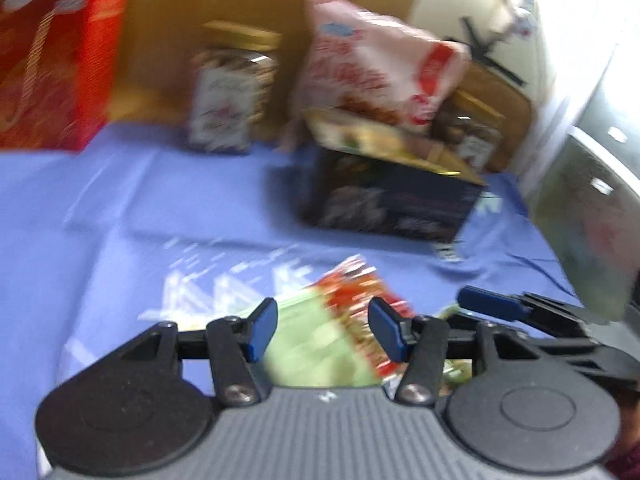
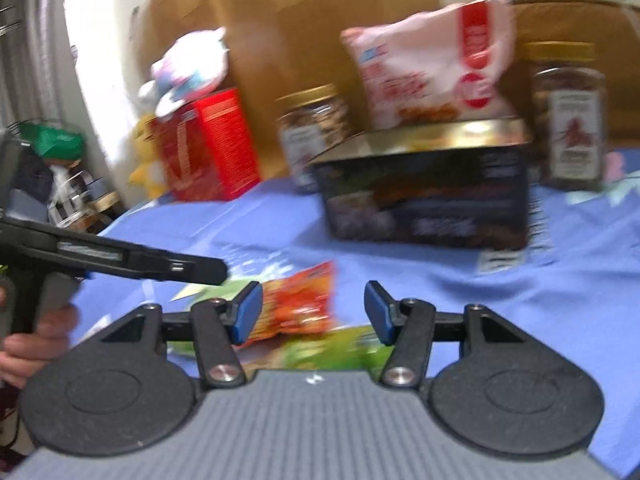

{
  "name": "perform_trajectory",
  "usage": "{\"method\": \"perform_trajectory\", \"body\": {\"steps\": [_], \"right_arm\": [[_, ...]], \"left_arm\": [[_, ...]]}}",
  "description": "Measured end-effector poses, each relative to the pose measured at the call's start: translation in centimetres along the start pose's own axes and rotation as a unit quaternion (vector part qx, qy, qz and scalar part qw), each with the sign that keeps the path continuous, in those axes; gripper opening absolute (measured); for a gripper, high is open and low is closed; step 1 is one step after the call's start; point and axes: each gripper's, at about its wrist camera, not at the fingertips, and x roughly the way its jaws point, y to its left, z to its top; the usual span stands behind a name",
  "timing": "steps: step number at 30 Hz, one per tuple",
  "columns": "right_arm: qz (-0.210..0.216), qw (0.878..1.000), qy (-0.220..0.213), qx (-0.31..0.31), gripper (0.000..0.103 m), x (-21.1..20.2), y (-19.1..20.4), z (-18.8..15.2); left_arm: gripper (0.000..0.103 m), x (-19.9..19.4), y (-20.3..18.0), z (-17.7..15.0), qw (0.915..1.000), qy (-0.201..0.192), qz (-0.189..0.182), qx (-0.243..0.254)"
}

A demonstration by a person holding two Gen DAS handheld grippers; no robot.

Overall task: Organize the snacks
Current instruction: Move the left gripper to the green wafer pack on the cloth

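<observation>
Both views are motion-blurred. We see the left gripper [image 1: 322,330] with its blue pads spread apart, held over a green and red snack packet [image 1: 340,328] that lies flat on the blue-covered desk [image 1: 120,208]; the pads do not press on it, though blur keeps us from being sure of contact. The right gripper [image 2: 312,316] is also spread, nothing pinched, with the same packet [image 2: 298,308] lying between and just past its pads and a second green packet [image 2: 340,348] beneath it.

Further back on the desk: a dark box [image 2: 428,200] with a white and red snack bag [image 2: 436,68] propped on top, a gold-lidded jar [image 2: 312,132] to its left, another jar [image 2: 570,116] to its right, and a red carton [image 2: 208,144] far left. A cardboard box [image 2: 300,12] stands behind them.

In the right wrist view the left gripper's arm comes in from the left, held by a hand [image 2: 36,340].
</observation>
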Motion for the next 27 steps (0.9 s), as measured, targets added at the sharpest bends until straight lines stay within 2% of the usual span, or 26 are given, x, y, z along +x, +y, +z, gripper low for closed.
{"method": "perform_trajectory", "body": {"steps": [4,7,9,10,15,27], "right_arm": [[0.031,0.999,0.022,-0.037,0.053,1.4,3.2,-0.1],[0.033,0.995,0.057,-0.073,0.053,3.1,5.2,-0.6],[0.044,0.993,0.083,-0.077,0.047,4.4,6.1,-1.1],[0.05,0.992,0.092,-0.077,0.046,4.8,6.6,-1.3],[0.057,0.987,0.092,-0.118,0.047,5.3,10.0,-2.1],[0.099,0.974,0.095,-0.179,0.048,5.3,14.8,-3.9]], "left_arm": [[0.049,-0.5,1.8,-1.0,0.9996,0.009,0.003,-0.028],[0.049,-0.5,2.0,-1.7,0.9995,0.018,0.001,-0.027],[0.049,-0.3,2.1,-2.2,0.9993,0.023,-0.002,-0.028],[0.048,-0.4,2.1,-2.4,0.9995,0.019,-0.003,-0.026],[0.043,-1.6,3.0,-3.1,0.9993,0.01,-0.01,-0.035],[0.043,-7.1,6.1,-7.0,0.9963,-0.016,-0.003,-0.084]]}}
